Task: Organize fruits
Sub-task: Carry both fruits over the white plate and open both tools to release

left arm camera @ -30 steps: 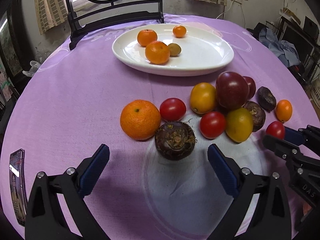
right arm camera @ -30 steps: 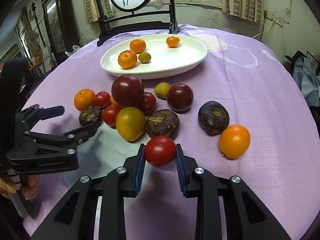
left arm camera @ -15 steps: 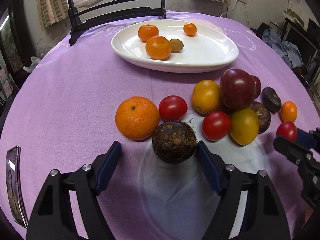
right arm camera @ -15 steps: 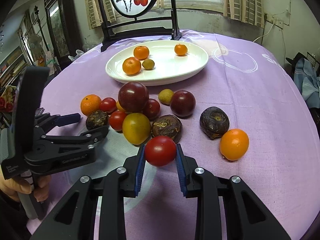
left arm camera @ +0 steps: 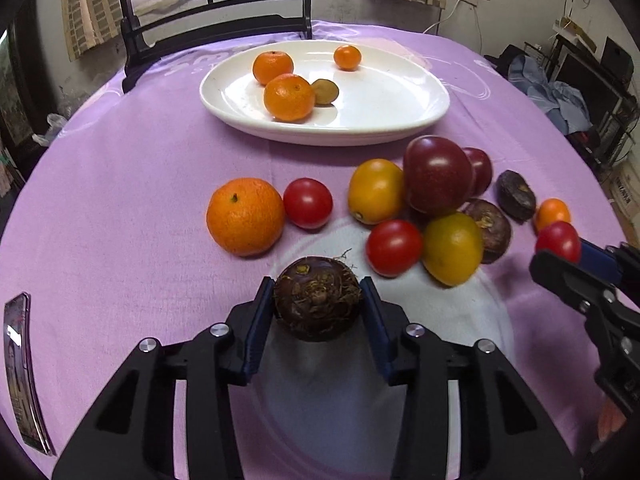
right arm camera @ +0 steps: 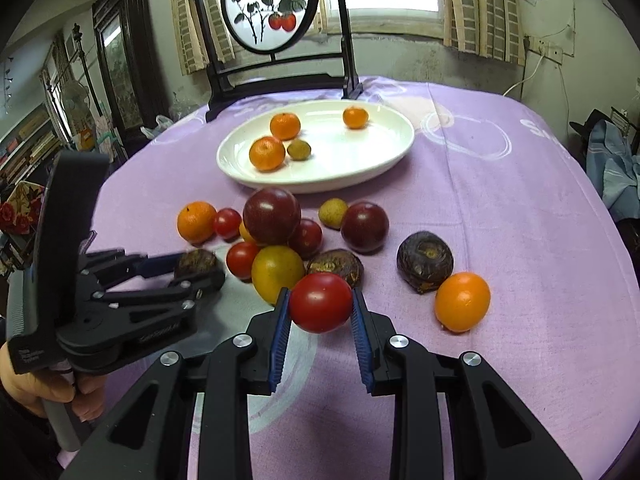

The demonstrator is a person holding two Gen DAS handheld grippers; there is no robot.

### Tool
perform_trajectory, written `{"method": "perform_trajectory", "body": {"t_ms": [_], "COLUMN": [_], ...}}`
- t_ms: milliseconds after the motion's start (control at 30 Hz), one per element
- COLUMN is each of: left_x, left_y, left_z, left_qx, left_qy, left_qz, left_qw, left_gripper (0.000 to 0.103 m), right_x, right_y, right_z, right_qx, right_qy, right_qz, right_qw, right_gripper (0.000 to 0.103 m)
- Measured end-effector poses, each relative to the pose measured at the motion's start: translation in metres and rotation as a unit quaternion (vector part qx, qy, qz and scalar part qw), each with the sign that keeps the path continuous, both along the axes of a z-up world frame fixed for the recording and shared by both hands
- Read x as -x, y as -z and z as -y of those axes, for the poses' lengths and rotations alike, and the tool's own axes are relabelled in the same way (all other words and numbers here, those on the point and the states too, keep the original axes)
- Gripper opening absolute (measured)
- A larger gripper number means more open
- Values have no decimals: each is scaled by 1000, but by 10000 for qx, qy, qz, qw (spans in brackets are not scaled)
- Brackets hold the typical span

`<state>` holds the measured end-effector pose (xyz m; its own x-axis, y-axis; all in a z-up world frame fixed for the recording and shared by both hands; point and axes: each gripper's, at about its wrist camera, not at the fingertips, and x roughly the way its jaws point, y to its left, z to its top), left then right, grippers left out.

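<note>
My left gripper point(left arm camera: 318, 304) is shut on a dark brown water chestnut point(left arm camera: 318, 300), near the purple cloth; it also shows in the right wrist view point(right arm camera: 198, 264). My right gripper point(right arm camera: 320, 308) is shut on a red tomato point(right arm camera: 321, 302) and holds it above the cloth; the tomato shows in the left wrist view point(left arm camera: 558, 240). A white plate point(left arm camera: 400, 120) at the back holds three small oranges and a brownish fruit. Loose fruit lies in front of it: an orange point(left arm camera: 245, 216), tomatoes, yellow and dark red fruits, more chestnuts.
A dark wooden chair point(right arm camera: 276, 76) stands behind the round table. A phone point(left arm camera: 22, 372) lies at the table's left edge. An orange point(right arm camera: 462, 302) and a chestnut point(right arm camera: 425, 261) lie right of my right gripper. Clutter stands beyond the right edge.
My left gripper moved forward and closed on the water chestnut. My right gripper lifted the tomato a little higher.
</note>
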<state>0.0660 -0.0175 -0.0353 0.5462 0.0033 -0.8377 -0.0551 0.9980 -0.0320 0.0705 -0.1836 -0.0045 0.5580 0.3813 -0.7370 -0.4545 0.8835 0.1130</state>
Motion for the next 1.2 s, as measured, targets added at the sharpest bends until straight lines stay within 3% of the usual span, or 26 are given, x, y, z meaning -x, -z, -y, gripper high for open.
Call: {"method": "perform_trajectory", "body": {"t_ms": [300,433,567,733,967,1100,1167,1200], "left_x": [21,6,-26,-80,-146,-166,-164,-163], "left_y": [-57,-84,-96,-84,-55,-38,-38,-39], "left_z": [-15,-26,-38,-54,-76,-81,-78,-77], "left_qx": [258,11,-55,26,-5,-31,-180,-199], "left_qy": [141,-3,-212,-446,-857,-1025,-1084,-1080], "left_qz": [558,826,904,703,314,45,147,173], "left_qw": [9980,9966,9957,9965,9958,9947,9938,9938], "left_gripper": [43,43,43,43,42,44,57,70], "right_x": [10,11,-10,-53,-117,-134,-136,-136], "right_y": [-23,-44,-59,-56,-19,-4,0,1], "right_z": [6,7,-9,-37,-70,-75,-77,-77], "right_qx": [-460,-653,-433,-171,480,556,541,503], "right_qy": [7,-8,-142,-238,-40,55,84,116], "right_qz": [568,806,891,636,33,-229,-292,-312], "right_qw": [9973,9946,9950,9975,9988,9982,9981,9982], "right_gripper": [30,30,30,30,30,31,33,36]}}
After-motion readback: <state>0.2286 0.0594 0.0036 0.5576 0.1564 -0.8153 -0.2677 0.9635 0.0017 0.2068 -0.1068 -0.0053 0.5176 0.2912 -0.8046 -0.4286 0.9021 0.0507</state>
